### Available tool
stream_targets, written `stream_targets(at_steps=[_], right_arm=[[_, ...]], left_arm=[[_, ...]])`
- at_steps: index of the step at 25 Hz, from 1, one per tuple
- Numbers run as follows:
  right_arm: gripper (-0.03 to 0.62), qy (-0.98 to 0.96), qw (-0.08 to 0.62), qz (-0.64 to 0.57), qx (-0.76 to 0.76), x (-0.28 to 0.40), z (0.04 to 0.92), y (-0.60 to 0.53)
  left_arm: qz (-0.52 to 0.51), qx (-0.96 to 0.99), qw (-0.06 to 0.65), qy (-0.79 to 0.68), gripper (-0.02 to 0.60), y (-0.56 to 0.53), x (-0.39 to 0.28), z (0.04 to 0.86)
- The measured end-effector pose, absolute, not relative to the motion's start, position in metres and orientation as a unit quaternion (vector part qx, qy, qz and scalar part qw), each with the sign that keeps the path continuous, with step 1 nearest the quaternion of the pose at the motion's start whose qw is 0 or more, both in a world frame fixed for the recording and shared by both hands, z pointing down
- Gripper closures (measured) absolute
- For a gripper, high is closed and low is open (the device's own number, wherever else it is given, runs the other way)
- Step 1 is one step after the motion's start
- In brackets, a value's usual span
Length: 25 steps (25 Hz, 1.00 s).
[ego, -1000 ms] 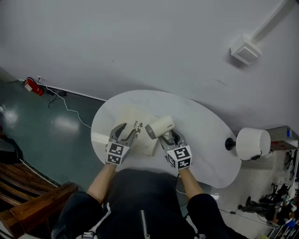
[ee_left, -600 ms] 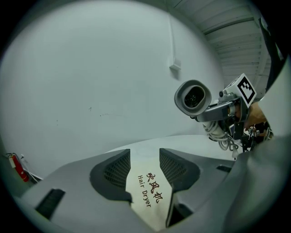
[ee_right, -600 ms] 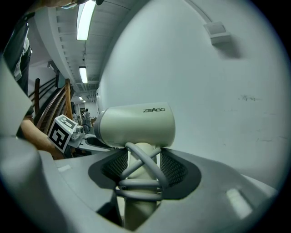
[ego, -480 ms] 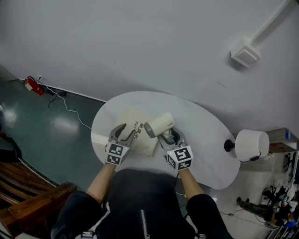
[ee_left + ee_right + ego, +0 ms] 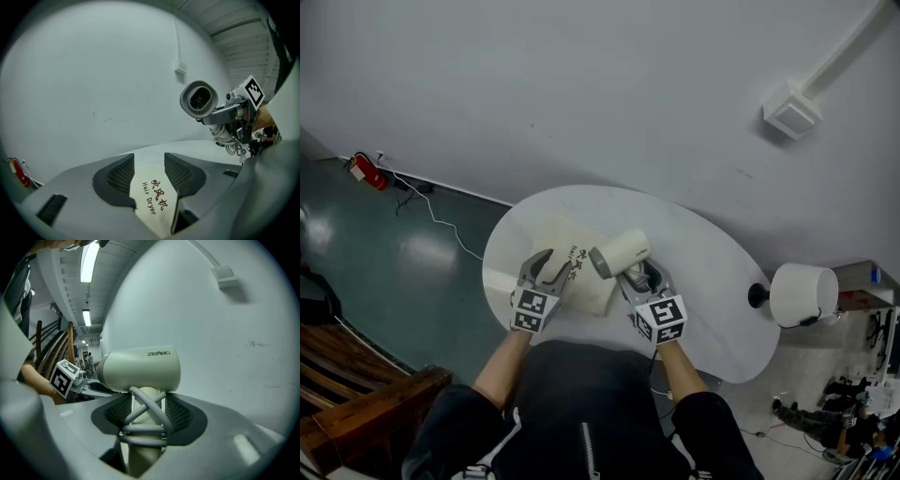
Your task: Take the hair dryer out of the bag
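Note:
A cream hair dryer [image 5: 621, 252] hangs above the round white table [image 5: 712, 281], clear of the bag. My right gripper [image 5: 635, 278] is shut on its handle [image 5: 145, 427], which has the grey cord [image 5: 140, 420] wound round it; the barrel [image 5: 140, 370] sits just past the jaws. The left gripper view shows the dryer's nozzle [image 5: 199, 98] up at the right. A flat cream bag [image 5: 574, 264] printed "Hair Dryer" lies on the table. My left gripper [image 5: 551, 266] is shut on the bag's near edge [image 5: 151, 199].
A white wall runs behind the table. A white drum-shaped lamp [image 5: 804, 293] stands off the table's right end. A wooden bench [image 5: 356, 375] is at the lower left, a red object [image 5: 366, 172] and a white cable on the floor at far left.
The right gripper has lifted the hair dryer slightly and shifted it a little to the left. The left gripper and the bag have stayed put.

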State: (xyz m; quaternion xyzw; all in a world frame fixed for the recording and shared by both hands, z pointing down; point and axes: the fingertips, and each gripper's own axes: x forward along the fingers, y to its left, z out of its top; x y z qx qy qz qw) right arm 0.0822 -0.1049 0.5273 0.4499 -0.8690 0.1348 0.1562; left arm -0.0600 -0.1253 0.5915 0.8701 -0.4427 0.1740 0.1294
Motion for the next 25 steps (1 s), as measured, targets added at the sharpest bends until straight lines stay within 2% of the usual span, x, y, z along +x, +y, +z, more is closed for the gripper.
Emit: stream_targets(at_steps=[25], right_arm=[[0.378,-0.869,0.151,0.132,0.451,0.0835,0.5237,-0.1026]], left_arm=[[0.179,0.872,0.131,-0.437,0.39,-0.1201,-0.054,0.5948]])
